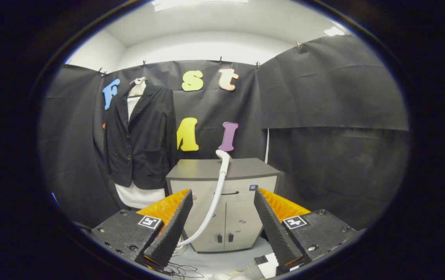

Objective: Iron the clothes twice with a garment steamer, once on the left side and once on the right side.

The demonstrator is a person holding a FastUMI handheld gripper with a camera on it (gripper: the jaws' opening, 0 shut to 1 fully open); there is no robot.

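A black jacket [140, 136] over a white garment hangs on a mannequin form against the booth wall, beyond and to the left of my fingers. The garment steamer's white head [224, 156] rests on top of a grey cabinet [222, 202], and its white hose [211, 206] curves down the cabinet front to the floor. My gripper [222, 196] is open and holds nothing. The steamer hose shows in the gap between the fingers, well beyond them.
The cabinet has a drawer with a dark handle and two lower doors. Black cloth walls close in the booth on the left, back and right. Thin cables [183, 269] lie on the pale floor just below the fingers.
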